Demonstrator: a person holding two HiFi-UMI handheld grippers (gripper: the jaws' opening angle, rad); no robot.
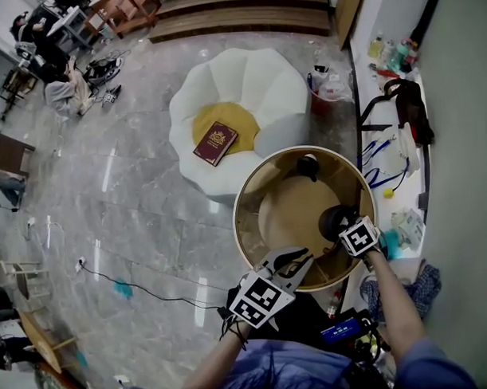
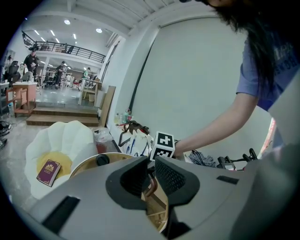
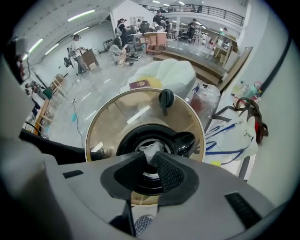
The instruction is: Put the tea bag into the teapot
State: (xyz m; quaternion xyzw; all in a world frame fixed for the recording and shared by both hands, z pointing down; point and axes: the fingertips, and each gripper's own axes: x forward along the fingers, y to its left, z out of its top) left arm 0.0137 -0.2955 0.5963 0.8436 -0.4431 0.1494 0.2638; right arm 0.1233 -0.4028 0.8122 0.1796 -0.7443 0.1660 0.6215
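- Beyond the worktop, a white petal-shaped seat (image 1: 223, 79) stands on the marble floor. A dark red book (image 1: 215, 143) lies on its yellow middle.
- Just below you is the round glass worktop (image 1: 259, 181) with its gold rim.
- The black teapot (image 1: 334, 218) sits near the worktop's right edge with its mouth uncovered. Its black lid (image 1: 308, 165) lies apart from it, toward the far rim.
- Your left gripper (image 2: 151, 160) hangs over the near rim, to the left of the teapot and clear of it. Its jaws are released, with a narrow gap and nothing between them.
- Your right gripper (image 3: 149, 154) points straight down over the teapot's mouth, and its jaws are loosened and slightly apart.
- The tea bag (image 3: 151, 151), white and crumpled, sits between the tips of those right jaws, directly above the open mouth.
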